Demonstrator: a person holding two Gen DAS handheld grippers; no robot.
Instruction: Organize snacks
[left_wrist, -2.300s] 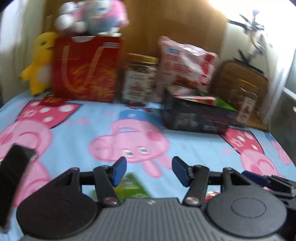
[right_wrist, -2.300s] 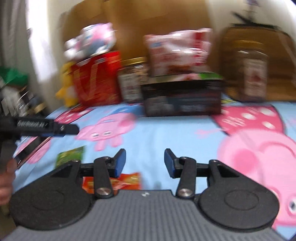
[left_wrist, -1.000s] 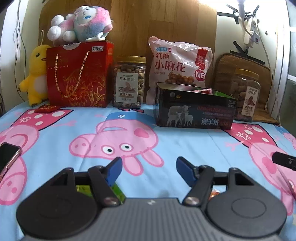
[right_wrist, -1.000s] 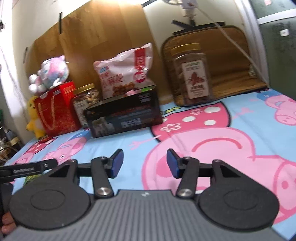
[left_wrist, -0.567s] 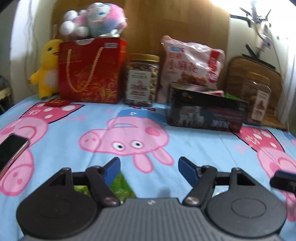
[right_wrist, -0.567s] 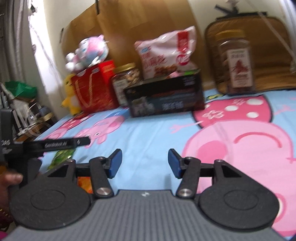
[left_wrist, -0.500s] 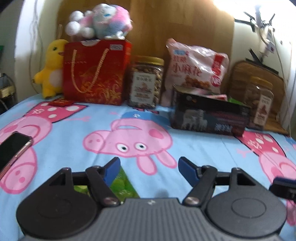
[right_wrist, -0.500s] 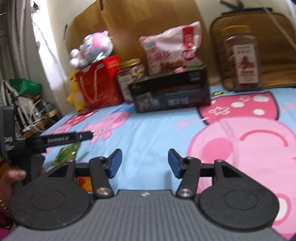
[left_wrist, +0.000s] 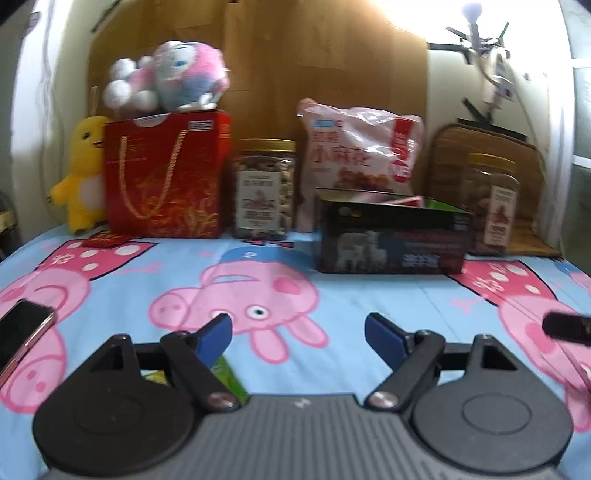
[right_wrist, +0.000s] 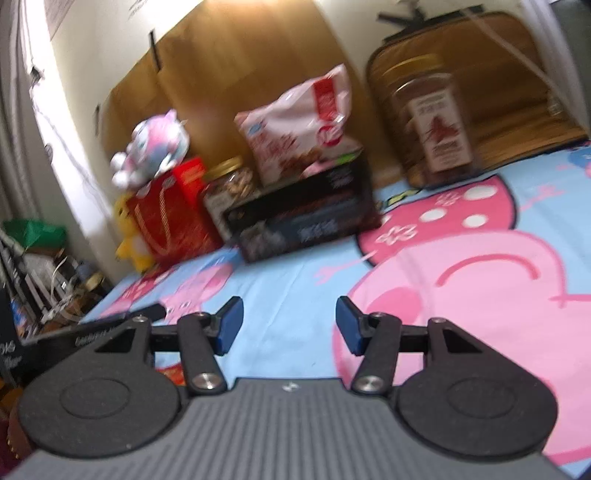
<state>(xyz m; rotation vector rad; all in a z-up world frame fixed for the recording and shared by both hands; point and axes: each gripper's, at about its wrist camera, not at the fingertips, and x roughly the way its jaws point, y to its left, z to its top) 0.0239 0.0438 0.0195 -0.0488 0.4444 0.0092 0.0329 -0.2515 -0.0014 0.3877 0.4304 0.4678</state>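
Observation:
My left gripper (left_wrist: 298, 334) is open and empty above the blue pig-print cloth. A green snack packet (left_wrist: 229, 376) lies under its left finger. An open black box (left_wrist: 391, 236) holding packets stands at the back centre, and also shows in the right wrist view (right_wrist: 306, 221). My right gripper (right_wrist: 287, 328) is open and empty. An orange-red snack packet (right_wrist: 171, 373) peeks out under its left finger. A nut jar (left_wrist: 264, 197), a pink snack bag (left_wrist: 354, 155) and a second jar (left_wrist: 491, 203) stand at the back.
A red gift bag (left_wrist: 166, 177) with a plush toy (left_wrist: 173, 81) on top and a yellow plush duck (left_wrist: 83, 162) stand at back left. A phone (left_wrist: 22, 332) lies at the left edge. The other gripper's body (right_wrist: 92, 332) shows at left in the right wrist view.
The right gripper has swung and tilted, so the box and jars now sit higher and slanted in its view. The left gripper view has barely shifted. Both stay open.

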